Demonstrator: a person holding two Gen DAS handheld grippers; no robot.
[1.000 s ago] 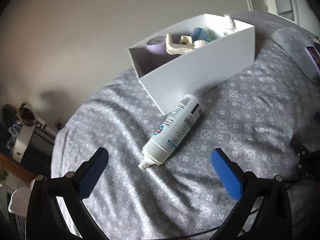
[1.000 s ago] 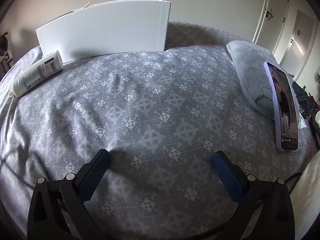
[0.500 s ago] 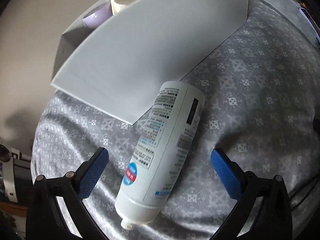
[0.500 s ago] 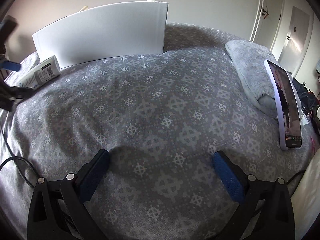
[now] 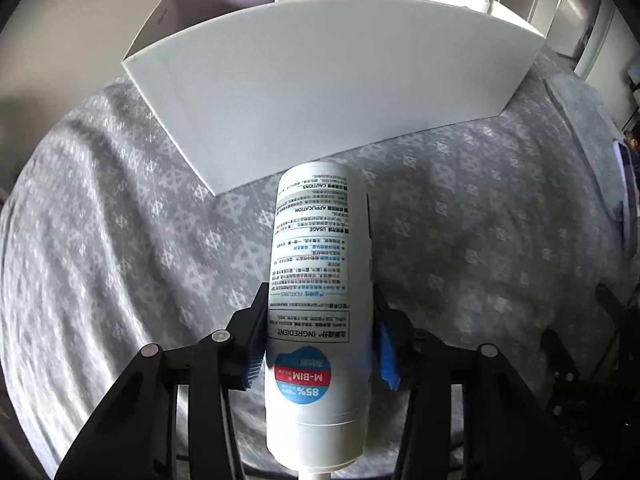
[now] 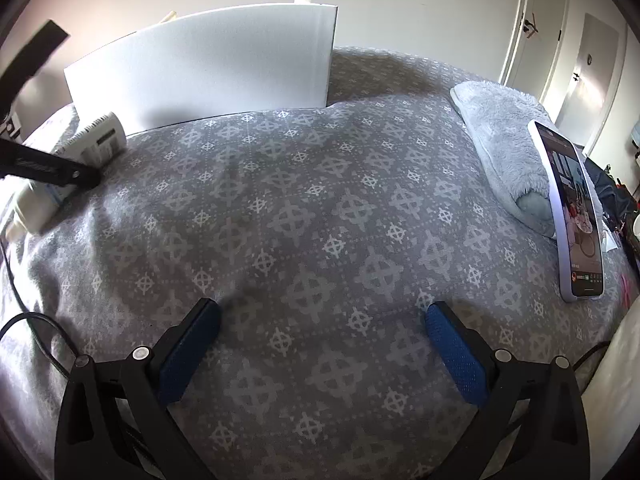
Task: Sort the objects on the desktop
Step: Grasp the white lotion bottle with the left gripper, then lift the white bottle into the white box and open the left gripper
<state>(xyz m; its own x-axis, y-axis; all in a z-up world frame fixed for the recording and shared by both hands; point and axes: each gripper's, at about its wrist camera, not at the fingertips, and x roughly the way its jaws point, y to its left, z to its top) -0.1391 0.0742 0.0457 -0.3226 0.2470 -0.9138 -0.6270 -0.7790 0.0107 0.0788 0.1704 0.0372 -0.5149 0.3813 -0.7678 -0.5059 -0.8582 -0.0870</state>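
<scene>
Fingers (image 5: 256,344): L pinch bottle (image 5: 320,280), R (image 6: 188,356) spread, over gray patterned bedspread (image 6: 304,216).

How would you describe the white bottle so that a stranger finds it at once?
Start at the tall white box on the grey patterned bedcover. Just before its front wall lies the white bottle, clamped in the left hand-held gripper. It alone is cylindrical, with a red-and-blue "M-BIM" label.

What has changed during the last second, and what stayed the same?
The left gripper moved forward to the white bottle and closed on it. The right gripper stayed open over the bedspread; the white box and phone did not move.
</scene>
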